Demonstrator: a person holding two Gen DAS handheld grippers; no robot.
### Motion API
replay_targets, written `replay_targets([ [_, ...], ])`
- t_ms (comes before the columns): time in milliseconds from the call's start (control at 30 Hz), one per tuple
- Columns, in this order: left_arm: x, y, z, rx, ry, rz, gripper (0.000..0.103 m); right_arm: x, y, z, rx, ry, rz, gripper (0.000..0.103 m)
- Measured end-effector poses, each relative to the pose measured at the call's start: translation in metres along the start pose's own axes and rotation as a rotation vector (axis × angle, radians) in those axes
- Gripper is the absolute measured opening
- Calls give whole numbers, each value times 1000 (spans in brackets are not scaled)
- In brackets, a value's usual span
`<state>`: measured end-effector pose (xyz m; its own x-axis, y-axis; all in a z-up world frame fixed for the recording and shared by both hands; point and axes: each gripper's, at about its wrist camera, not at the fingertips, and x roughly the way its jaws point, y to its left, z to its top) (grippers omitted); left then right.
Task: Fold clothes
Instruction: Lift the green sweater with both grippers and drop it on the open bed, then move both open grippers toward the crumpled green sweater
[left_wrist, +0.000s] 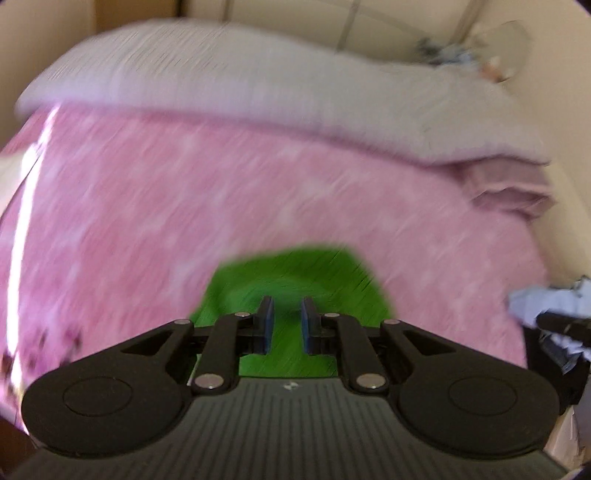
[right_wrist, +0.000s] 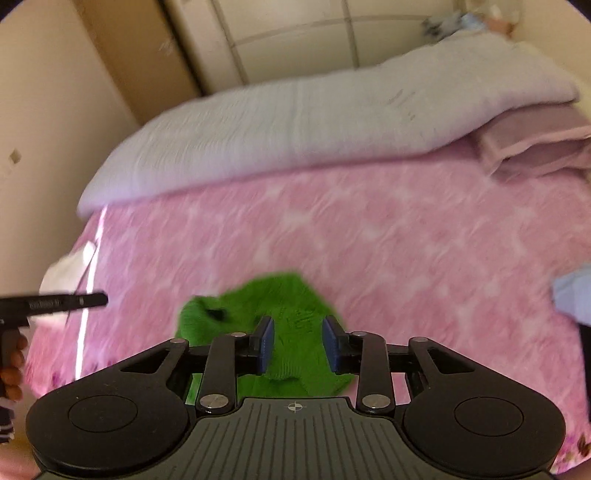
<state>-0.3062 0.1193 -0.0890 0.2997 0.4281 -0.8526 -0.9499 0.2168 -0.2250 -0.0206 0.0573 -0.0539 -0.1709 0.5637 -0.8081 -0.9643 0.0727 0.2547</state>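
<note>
Where the pink bedspread (right_wrist: 369, 236) fills mid-frame, green knitted garment (right_wrist: 291, 325) lies bunched at lower centre; left tongs (left_wrist: 287, 325) and right tongs (right_wrist: 297, 345) hover released, probably positioned for gripping.

The left gripper (left_wrist: 287, 323) points forward and down, its two blue-padded fingers (left_wrist: 266, 325) parted by a narrow gap with nothing between them. The right gripper (right_wrist: 298, 345) is angled the same way, jaws spread wider and empty. A bare hand (right_wrist: 13, 363) grips a black handle at the right wrist view's left edge.
</note>
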Motion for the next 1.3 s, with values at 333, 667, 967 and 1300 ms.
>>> replay_targets([
  [333, -56, 1, -89, -6, 55, 142, 13, -16, 31, -53, -139, 91, 40, 35],
  [667, -87, -59, -154, 35, 13, 168, 18, -54, 8, -112, -177, 99, 39, 38],
  [967, -121, -96, -205, 44, -15, 193, 21, -96, -17, -155, -185, 95, 47, 41],
  [1300, -141, -117, -228, 61, -37, 215, 25, -114, -34, -178, -164, 115, 43, 42],
])
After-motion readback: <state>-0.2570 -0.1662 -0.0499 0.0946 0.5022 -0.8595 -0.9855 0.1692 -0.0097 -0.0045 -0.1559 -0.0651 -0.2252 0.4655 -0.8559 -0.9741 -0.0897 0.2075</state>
